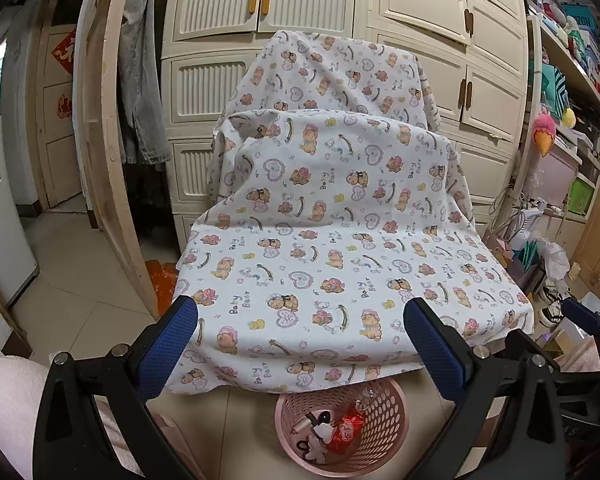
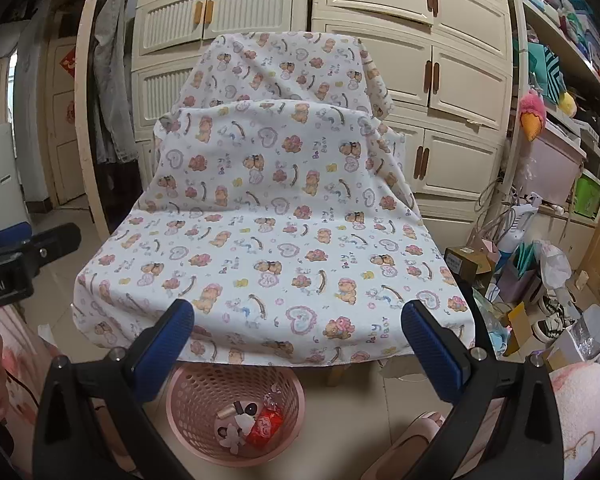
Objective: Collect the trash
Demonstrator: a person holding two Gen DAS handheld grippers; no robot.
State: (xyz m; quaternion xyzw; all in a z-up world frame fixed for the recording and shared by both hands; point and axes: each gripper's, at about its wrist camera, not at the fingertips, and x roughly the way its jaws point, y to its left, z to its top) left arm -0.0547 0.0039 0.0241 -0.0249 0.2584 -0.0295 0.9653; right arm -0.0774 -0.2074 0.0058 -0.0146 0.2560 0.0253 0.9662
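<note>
A pink perforated waste basket (image 1: 384,420) stands on the floor below the front edge of a table draped in a bear-print cloth (image 1: 320,264). It also shows in the right wrist view (image 2: 196,404). Inside lie a red wrapper (image 1: 346,428) (image 2: 265,424) and several small scraps of trash (image 1: 314,436) (image 2: 232,428). My left gripper (image 1: 300,344) is open and empty, above and just behind the basket. My right gripper (image 2: 298,340) is open and empty, above and to the right of the basket. No trash shows on the cloth.
Cream wardrobes (image 1: 420,20) stand behind the covered table and chair. Cluttered shelves (image 2: 560,140), boxes and bags (image 2: 512,272) crowd the right side. A wooden frame (image 1: 112,160) leans at left. The left gripper's body (image 2: 20,256) shows at the right view's left edge.
</note>
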